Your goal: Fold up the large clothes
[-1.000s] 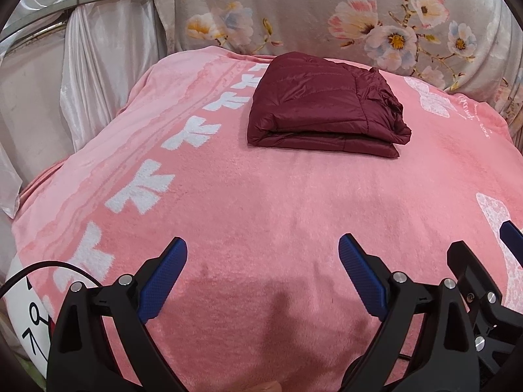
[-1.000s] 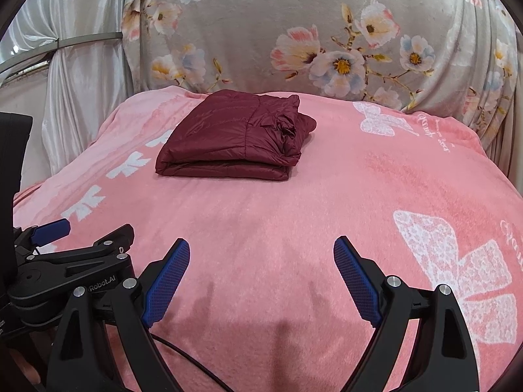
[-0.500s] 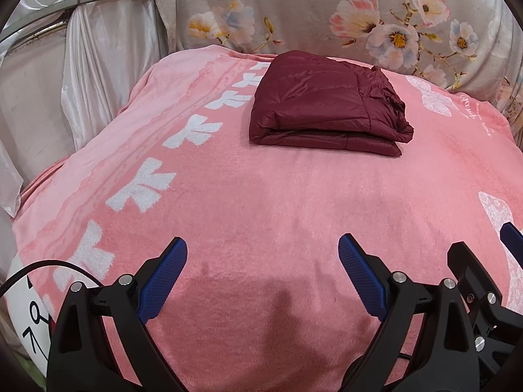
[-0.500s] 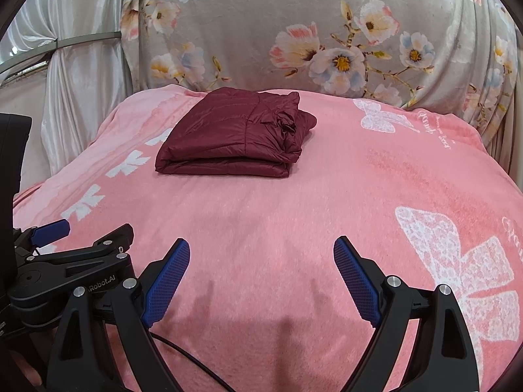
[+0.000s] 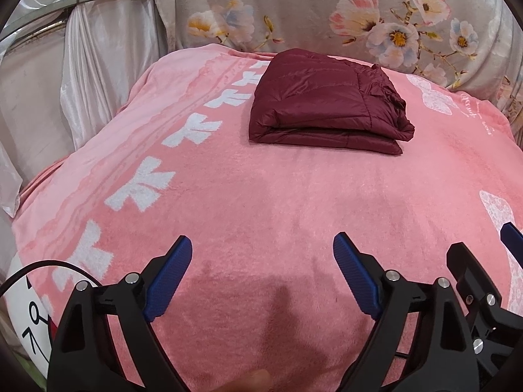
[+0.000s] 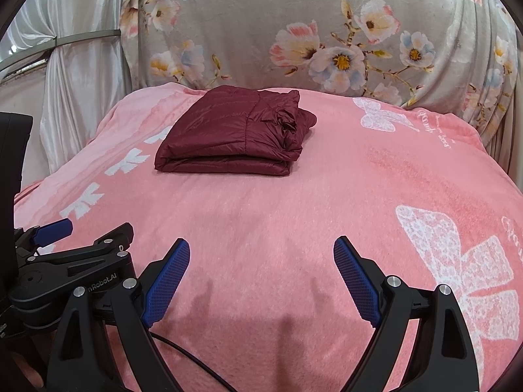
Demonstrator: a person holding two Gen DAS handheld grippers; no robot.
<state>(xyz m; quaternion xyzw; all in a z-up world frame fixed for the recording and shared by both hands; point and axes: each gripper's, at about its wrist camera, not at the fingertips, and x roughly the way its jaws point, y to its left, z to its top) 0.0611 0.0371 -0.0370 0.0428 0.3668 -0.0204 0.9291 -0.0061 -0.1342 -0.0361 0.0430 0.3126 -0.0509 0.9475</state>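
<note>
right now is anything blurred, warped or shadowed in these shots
Left wrist view: sharp, fisheye bows the blanket, black corners, soft shadow under the left gripper. Right wrist view: same warp, jacket crisp, shadows under the right gripper.

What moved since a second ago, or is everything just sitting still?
Almost nothing moved. The folded jacket sits a tiny bit lower in the left view, so that camera shifted slightly. Nothing was grabbed or let go. The left hand-held gripper and right hand-held gripper stay open and empty above the pink blanket, with the jacket lying folded as before.
</note>
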